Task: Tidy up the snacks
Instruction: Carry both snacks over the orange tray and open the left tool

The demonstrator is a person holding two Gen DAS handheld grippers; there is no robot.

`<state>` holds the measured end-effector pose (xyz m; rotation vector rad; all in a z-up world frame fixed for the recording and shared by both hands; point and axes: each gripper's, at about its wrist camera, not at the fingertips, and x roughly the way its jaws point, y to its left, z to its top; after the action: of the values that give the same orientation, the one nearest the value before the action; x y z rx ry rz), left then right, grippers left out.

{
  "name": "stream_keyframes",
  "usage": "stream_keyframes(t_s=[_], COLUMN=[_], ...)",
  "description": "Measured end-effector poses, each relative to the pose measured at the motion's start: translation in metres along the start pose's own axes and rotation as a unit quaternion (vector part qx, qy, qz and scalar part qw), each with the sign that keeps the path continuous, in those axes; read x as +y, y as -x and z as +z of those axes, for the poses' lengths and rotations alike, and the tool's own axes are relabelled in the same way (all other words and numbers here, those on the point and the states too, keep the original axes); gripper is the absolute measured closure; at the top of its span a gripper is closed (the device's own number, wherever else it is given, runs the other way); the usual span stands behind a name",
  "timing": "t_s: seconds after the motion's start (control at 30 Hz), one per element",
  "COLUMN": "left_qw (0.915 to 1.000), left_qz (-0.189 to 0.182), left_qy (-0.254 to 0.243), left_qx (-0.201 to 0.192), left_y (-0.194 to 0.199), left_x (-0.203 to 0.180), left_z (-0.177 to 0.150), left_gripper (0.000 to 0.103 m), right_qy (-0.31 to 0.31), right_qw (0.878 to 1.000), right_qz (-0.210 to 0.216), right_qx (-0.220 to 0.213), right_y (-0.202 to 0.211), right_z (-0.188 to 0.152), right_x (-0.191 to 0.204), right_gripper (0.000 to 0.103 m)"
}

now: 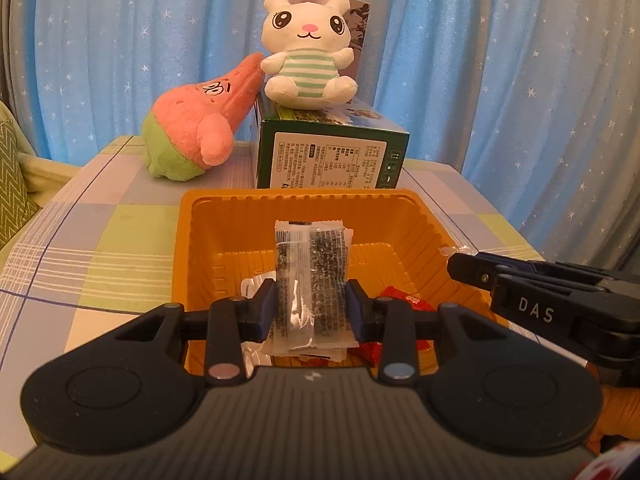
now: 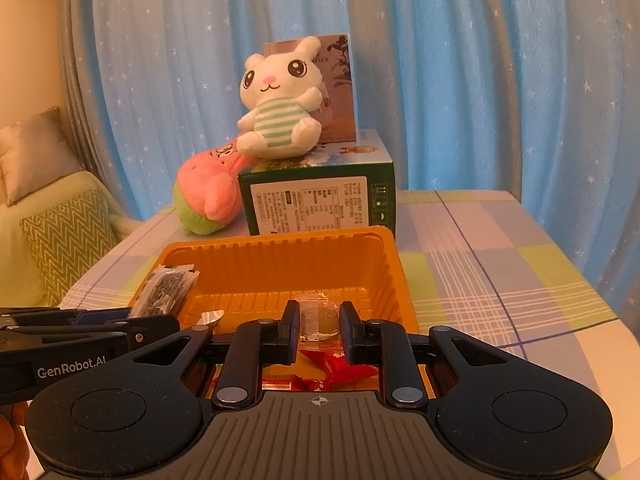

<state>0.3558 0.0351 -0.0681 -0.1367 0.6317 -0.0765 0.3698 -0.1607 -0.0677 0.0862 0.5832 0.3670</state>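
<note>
An orange plastic tray (image 1: 208, 248) (image 2: 360, 256) sits on the checked tablecloth in front of both grippers. My left gripper (image 1: 311, 308) is shut on a clear snack packet with black print (image 1: 310, 272), held upright over the tray's near part. That same packet (image 2: 166, 292) shows at the tray's left edge in the right wrist view. My right gripper (image 2: 319, 330) is shut on a small clear wrapped candy (image 2: 320, 318) above the tray. Red wrapped snacks (image 2: 340, 368) (image 1: 412, 302) lie in the tray beneath the grippers. The right gripper's fingers (image 1: 480, 276) reach in from the right in the left wrist view.
A green carton (image 1: 328, 156) (image 2: 320, 196) stands just behind the tray, with a white striped plush rabbit (image 1: 308, 52) (image 2: 280, 100) on top and a smaller box behind it. A pink and green plush (image 1: 196, 124) (image 2: 208, 196) leans at its left. Blue starred curtains hang behind; a sofa with cushions (image 2: 68, 240) is at the left.
</note>
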Motion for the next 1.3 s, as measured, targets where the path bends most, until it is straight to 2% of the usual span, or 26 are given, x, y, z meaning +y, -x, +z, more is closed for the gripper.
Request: stream_keyframes(t_s=[0.4,0.57,0.67,1.3], left_qw=[0.9998,0.9994,0.9996,0.9998], left_qz=[-0.004,-0.018,-0.010,0.006], left_qy=[0.021,0.028,0.027,0.019], left_qx=[0.005,0.003,-0.001,0.007], left_y=[-0.021,-0.025,-0.024,-0.027], left_x=[0.013,0.014,0.015,0.017], left_z=[0.009,0.009,0.009,0.005], left_gripper=[0.070,0.069,0.056,0.056], right_qy=[-0.039,-0.053,-0.056,-0.062], right_qw=[0.999,0.998,0.998,0.998], right_qz=[0.013,0.014,0.015,0.020], right_qx=[0.014,0.023,0.022,0.019], right_y=[-0.027,-0.033,-0.032,-0.032], right_z=[0.011,0.009,0.009,0.010], right_x=[-0.012,-0.017,-0.018,-0.016], right_gripper=[0.082,0.082,0.082,0.082])
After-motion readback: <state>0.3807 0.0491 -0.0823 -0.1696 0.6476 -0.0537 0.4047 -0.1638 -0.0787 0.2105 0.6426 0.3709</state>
